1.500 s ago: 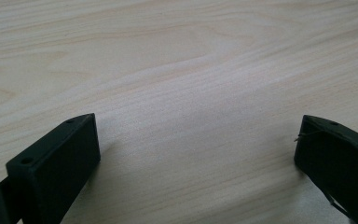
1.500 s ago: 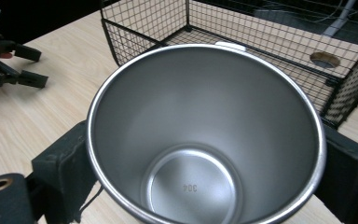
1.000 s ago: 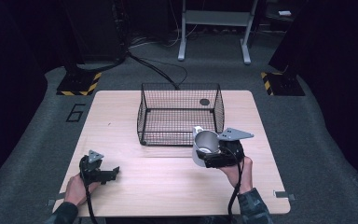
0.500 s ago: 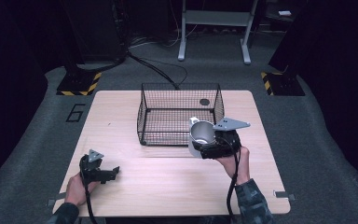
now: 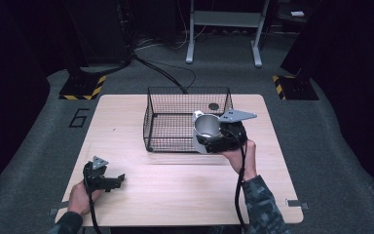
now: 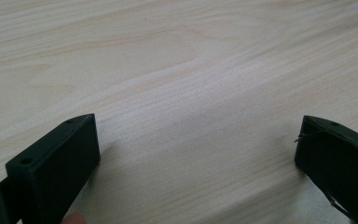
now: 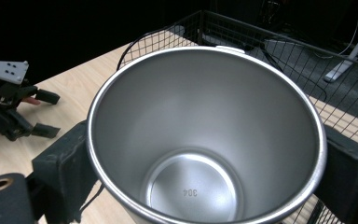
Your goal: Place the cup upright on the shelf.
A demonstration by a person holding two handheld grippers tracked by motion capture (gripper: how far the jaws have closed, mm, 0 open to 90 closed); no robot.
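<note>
The right tool (image 5: 213,139) pinches a steel cup (image 5: 206,127) by its sides, one jaw pressed on each flank just under the rim, as the right gripper view shows. In the high view the cup sits a little right of the frame's centre, held up at the near right corner of the wire basket (image 5: 175,100), its mouth tipped toward the camera.

The likeliest trouble is a slip: the cup's (image 7: 205,135) wall is smooth, polished and tapered, so a hold across a round body could let it rotate or slide out if the hand tilts further. A second risk is the basket's top wire; if the cup travels inward too low, its base or the tool itself may catch the rim and shove the light basket across the surface (image 5: 185,195). Letting go from too high could leave the cup bouncing or rolling on the mesh.

The left tool (image 5: 108,181) rests at the lower left, jaws spread wide over bare wood, too far off to steady anything.
</note>
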